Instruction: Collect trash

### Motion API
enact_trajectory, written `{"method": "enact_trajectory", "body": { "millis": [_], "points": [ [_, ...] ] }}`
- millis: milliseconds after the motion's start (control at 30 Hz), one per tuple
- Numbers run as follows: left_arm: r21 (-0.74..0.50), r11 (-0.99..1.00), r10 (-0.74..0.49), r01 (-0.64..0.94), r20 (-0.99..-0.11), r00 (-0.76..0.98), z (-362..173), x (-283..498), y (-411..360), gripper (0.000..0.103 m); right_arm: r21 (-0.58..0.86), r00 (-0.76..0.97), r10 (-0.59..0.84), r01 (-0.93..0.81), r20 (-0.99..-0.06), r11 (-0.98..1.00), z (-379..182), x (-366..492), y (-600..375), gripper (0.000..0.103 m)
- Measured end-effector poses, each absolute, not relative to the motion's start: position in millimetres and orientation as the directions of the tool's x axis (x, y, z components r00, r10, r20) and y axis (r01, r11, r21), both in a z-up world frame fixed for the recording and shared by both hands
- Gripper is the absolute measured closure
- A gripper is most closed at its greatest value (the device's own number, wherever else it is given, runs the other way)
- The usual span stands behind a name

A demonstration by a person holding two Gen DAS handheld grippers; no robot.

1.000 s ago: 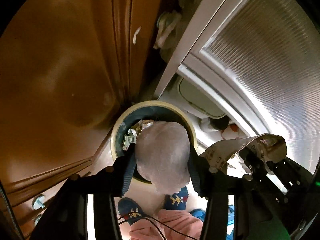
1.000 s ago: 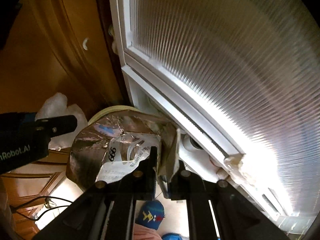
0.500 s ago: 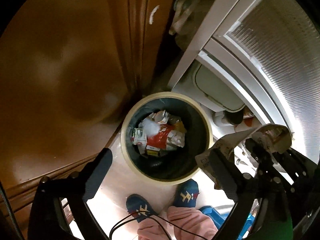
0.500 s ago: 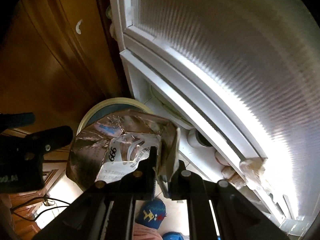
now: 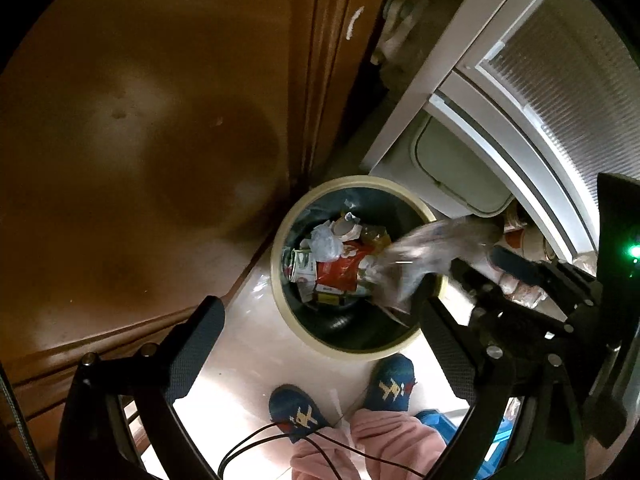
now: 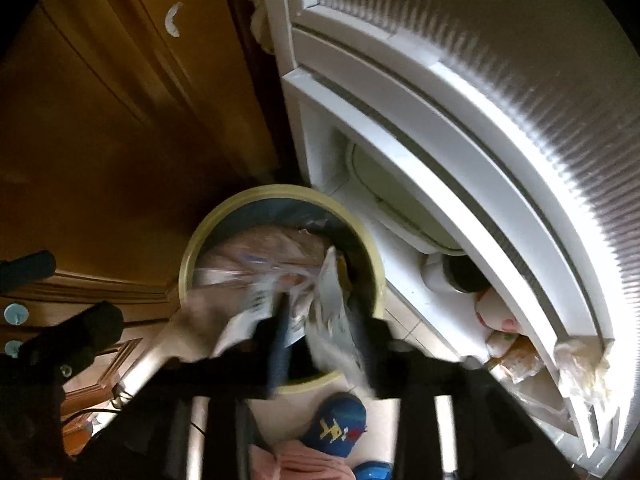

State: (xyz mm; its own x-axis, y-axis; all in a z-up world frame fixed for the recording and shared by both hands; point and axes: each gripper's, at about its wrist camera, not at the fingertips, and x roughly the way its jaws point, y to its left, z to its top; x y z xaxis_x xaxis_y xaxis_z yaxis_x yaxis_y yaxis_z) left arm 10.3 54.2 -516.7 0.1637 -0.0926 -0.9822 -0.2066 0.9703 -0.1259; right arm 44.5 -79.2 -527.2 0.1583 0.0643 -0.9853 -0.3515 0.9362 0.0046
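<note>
Hanging over the round trash bin (image 5: 280, 292), the left gripper (image 5: 320, 336) is standing wide with nothing between its black fingers (image 5: 196, 344), which are framing the bin's cream rim from the lower part of the left wrist view. Inside the bin, a white crumpled tissue (image 5: 326, 244) is lying on red and green packaging, near the bin's centre and well clear of both pads. To the right of it, the silvery foil wrapper (image 5: 420, 256) is showing as a blur across the bin's right rim, just off the tips of the right gripper (image 5: 472, 280).

In the right wrist view the right gripper (image 6: 320, 336) is pointing down at the bin (image 6: 192, 256) in the middle of the frame; its jaws have just been opening, and the wrapper (image 6: 256, 276) is sitting blurred between and ahead of them, over the bin's mouth, with the pads no longer pressing it.

A blue slipper (image 6: 336, 424) is showing below the bin.
</note>
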Motion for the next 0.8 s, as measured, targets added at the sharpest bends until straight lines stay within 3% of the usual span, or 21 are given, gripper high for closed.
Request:
{"method": "enact_trajectory", "body": {
  "millis": [33,67,533,667,800],
  "points": [
    [-0.126,0.970,-0.092,-0.207,-0.982,0.166,-516,10,54,0.006,0.003,0.163,0.065,-0.356,-0.984,0.935,-528,44,-79,0.046],
    [-0.126,0.970,-0.091,-0.207,-0.981,0.169,-518,11,54,0.006,0.004,0.166,0.067,-0.358,-0.984,0.934,-528,44,-79,0.045],
    [-0.130,0.977,-0.100,-0.170,-0.979,0.175,-497,12,38,0.006,0.034,0.150,0.078,-0.279,-0.986,0.960,-517,27,-104,0.045],
    [-0.132,0.976,-0.105,-0.171,-0.982,0.154,-485,10,34,0.005,0.032,0.143,0.072,-0.264,-0.987,0.964,-501,25,-110,0.037],
    [-0.122,0.981,-0.106,-0.152,-0.988,0.109,-469,8,28,0.005,0.026,0.141,0.062,-0.246,-0.988,0.969,-489,23,-115,0.035]
  ]
}}
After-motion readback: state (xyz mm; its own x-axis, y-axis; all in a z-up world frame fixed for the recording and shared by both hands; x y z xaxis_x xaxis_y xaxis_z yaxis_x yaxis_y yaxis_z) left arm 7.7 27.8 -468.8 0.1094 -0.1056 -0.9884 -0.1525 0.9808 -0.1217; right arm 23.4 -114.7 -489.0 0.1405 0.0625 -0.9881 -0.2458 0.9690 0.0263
